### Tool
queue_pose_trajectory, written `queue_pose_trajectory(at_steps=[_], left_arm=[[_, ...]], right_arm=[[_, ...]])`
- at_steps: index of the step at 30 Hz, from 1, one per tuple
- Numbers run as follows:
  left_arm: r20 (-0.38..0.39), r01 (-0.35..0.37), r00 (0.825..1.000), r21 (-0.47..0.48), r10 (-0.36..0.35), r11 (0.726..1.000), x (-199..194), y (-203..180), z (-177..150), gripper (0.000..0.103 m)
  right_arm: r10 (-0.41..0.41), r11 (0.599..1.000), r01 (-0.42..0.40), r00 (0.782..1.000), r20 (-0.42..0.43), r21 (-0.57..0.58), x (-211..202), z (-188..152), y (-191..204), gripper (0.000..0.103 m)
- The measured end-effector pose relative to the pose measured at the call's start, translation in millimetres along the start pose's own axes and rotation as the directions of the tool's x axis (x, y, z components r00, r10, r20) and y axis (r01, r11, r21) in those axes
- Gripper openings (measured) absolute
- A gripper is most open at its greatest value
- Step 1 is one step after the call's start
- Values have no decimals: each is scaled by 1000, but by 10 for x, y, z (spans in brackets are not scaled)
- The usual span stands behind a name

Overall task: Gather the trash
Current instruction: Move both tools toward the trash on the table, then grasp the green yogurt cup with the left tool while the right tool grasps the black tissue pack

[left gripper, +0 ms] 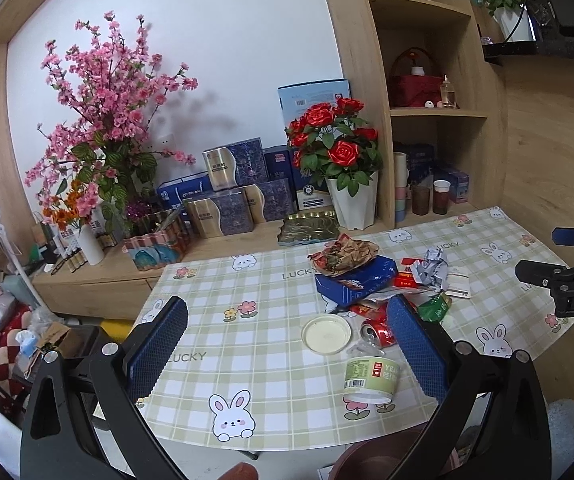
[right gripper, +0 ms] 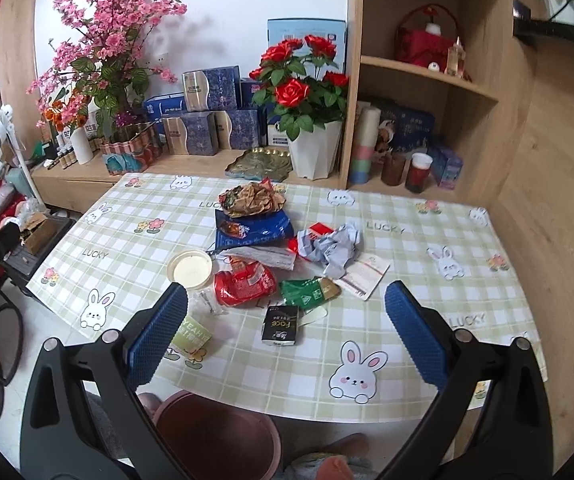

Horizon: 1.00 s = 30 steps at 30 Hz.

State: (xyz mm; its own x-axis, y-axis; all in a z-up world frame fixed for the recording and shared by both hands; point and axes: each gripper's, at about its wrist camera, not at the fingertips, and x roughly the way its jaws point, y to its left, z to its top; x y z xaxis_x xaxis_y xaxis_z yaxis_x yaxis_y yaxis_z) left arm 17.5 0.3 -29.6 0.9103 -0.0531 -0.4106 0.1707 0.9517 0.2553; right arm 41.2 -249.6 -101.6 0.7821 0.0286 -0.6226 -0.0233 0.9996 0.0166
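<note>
trash is lying in a heap mid-table on the green checked tablecloth point(right gripper: 427, 280): crushed red drink can point(right gripper: 243, 286), small black carton point(right gripper: 281, 326), crumpled grey paper point(right gripper: 337, 248). you are holding both the left gripper point(left gripper: 287, 344) and right gripper point(right gripper: 287, 328) spread, empty (nothing collected yet). next you should be closing on one piece, then dropping it into the brown bin point(right gripper: 215, 432) below the table edge.

1. My right gripper point(right gripper: 286, 312) hangs above the checked tablecloth point(right gripper: 407, 264), fingers spread wide, empty.
2. Between them lie a black "Face" packet point(right gripper: 281, 325), a green wrapper point(right gripper: 307, 290) and a crushed red can point(right gripper: 245, 282).
3. A brown bin point(right gripper: 215, 436) sits below the table edge.
</note>
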Motion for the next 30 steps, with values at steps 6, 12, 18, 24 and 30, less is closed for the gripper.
queue_pose_trajectory(at_steps=[6, 12, 18, 24, 30], left_arm=[[1, 34, 999, 45, -34, 998, 170, -72, -79, 98], [-14, 76, 997, 19, -76, 997, 288, -149, -162, 98], [-78, 121, 990, -4, -121, 993, 418, -240, -249, 98], [-104, 128, 987, 18, -125, 992, 575, -318, -335, 98], [-166, 157, 975, 26, -151, 987, 832, -366, -498, 98]], right_arm=[[0, 999, 0, 1000, 4, 43, 39, -62, -147, 98], [-1, 999, 2, 1000, -17, 52, 119, -101, -225, 98], [-13, 999, 14, 999, -37, 37, 226, -182, -240, 97], [-55, 998, 55, 996, -67, 6, 393, -273, -268, 97], [-60, 998, 64, 992, -110, 30, 668, -396, -390, 97]])
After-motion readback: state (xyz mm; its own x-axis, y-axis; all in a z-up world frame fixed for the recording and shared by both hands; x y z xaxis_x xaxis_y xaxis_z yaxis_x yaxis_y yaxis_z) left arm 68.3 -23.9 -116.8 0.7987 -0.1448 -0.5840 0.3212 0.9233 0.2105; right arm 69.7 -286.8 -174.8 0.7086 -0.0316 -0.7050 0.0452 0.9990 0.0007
